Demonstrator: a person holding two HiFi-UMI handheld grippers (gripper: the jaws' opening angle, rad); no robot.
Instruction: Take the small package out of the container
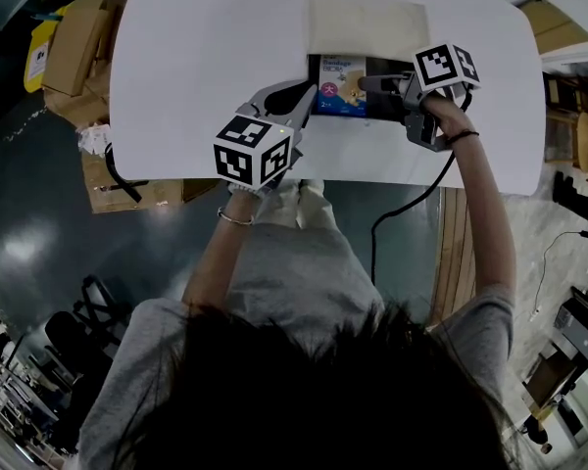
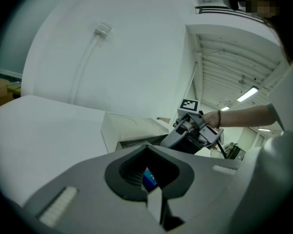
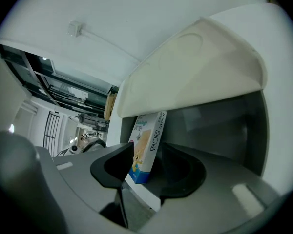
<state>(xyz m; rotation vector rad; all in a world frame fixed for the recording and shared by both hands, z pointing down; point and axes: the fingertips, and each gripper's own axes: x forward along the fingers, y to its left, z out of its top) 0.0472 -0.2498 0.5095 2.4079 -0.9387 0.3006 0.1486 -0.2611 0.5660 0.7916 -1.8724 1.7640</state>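
Observation:
A small blue package (image 1: pixel 338 84) with a picture on its front lies inside the container (image 1: pixel 387 67), whose beige lid (image 1: pixel 366 23) is flipped open toward the table's far side. My right gripper (image 1: pixel 365 84) reaches in from the right. In the right gripper view the package (image 3: pixel 147 145) stands upright between the jaws of that gripper (image 3: pixel 146 165); a gap shows on its right side, so the jaws are open. My left gripper (image 1: pixel 309 101) sits at the container's left wall. In the left gripper view only a narrow slit with a blue sliver (image 2: pixel 149 179) shows between its jaws.
The container sits near the front edge of a white table (image 1: pixel 196 86). Cardboard boxes (image 1: pixel 73 47) are stacked on the floor to the left. A black cable (image 1: pixel 402 213) hangs from the right gripper over the table edge. Wooden boards (image 1: pixel 554 23) lie at the far right.

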